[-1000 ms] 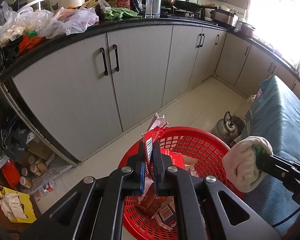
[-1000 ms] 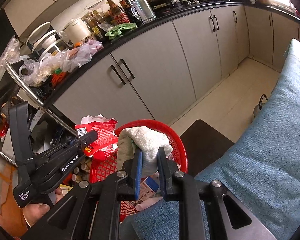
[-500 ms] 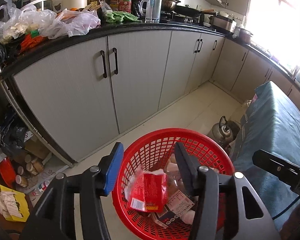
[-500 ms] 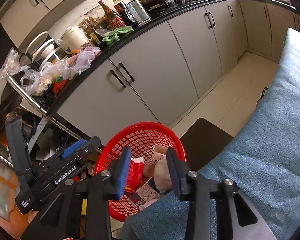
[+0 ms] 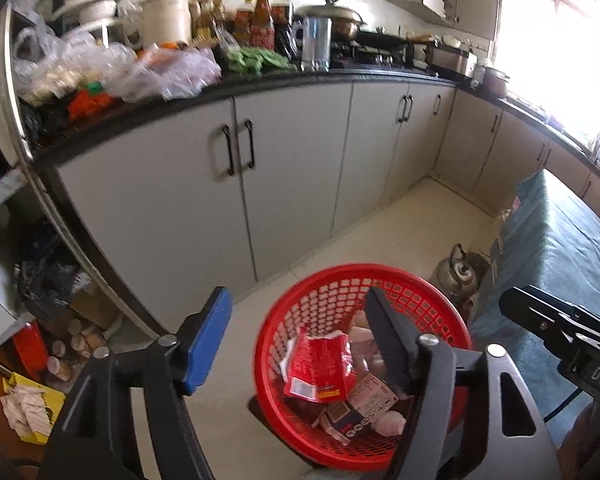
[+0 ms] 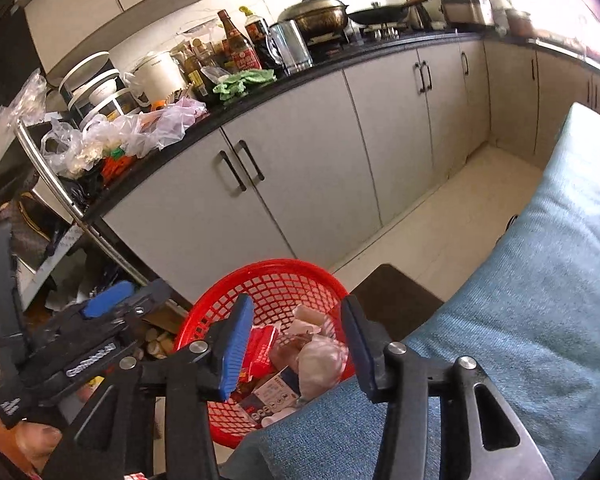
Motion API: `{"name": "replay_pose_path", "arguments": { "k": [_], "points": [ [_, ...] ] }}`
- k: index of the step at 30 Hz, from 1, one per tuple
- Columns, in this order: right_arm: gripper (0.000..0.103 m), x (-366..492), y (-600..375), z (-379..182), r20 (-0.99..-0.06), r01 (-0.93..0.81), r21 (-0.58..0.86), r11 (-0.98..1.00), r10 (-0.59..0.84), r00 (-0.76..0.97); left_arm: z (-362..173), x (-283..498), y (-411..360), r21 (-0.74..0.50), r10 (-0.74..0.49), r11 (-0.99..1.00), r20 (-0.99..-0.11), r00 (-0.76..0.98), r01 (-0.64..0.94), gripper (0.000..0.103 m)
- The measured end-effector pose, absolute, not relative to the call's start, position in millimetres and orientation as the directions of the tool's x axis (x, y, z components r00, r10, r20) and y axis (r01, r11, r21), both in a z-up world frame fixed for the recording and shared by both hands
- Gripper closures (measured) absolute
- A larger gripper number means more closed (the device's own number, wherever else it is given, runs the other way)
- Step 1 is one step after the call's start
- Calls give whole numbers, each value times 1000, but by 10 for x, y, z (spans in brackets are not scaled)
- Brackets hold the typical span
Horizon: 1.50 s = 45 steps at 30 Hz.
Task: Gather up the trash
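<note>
Crumpled red wrapper (image 5: 320, 364) in red basket (image 5: 312, 304)

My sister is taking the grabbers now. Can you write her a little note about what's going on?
Left gripper: open, holding nothing, above the red basket.
Right gripper: open, holding nothing, also over the basket.
Trash: the red wrapper and the pale crumpled wad lie in the basket with other packets.
Done: both pieces are in.
Left: no more trash shows on the blue cloth; look around for any before finishing.
</note>
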State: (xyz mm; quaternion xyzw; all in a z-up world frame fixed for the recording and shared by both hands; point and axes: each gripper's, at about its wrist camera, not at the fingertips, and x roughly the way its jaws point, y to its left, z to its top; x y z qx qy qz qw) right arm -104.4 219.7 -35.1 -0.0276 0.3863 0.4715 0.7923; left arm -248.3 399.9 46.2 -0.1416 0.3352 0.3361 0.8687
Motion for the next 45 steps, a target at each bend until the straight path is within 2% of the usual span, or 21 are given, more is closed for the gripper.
{"name": "replay_pose_path", "arguments": {
  "k": [5,8,12,16,20,26,34,45],
  "points": [
    [53,-1186,2131,-286,-639,-785,262,562,710,295,667,-2686,3861,24,572,713,-598,561,-701,17],
    [51,-1268,1971,-222,-626,-773,304,557,728,279,824,-2839,3728,54,658,673,-500,564,-737,8],
    [43,-1436,1755,-60,-592,-772,294,563,742,316,1025,-3058,3542,43,731,632,-364,577,-774,0],
    [37,-1625,1495,104,-550,-768,273,580,749,369,1239,-3266,3335,51,787,596,-238,570,-802,0],
    [34,-1812,1245,217,-516,-752,248,611,740,431,1367,-3390,3182,65,819,562,-179,545,-825,0],
    [30,-2034,911,305,-483,-722,239,649,725,491,1449,-3595,3017,17,793,597,-166,586,-802,0],
    [28,-2246,564,228,-483,-685,251,684,702,524,1351,-3764,2747,34,793,599,-166,587,-800,0],
    [25,-2445,413,119,-483,-661,196,724,658,577,1111,-3682,2537,130,747,652,-280,603,-747,0]
  ]
}}
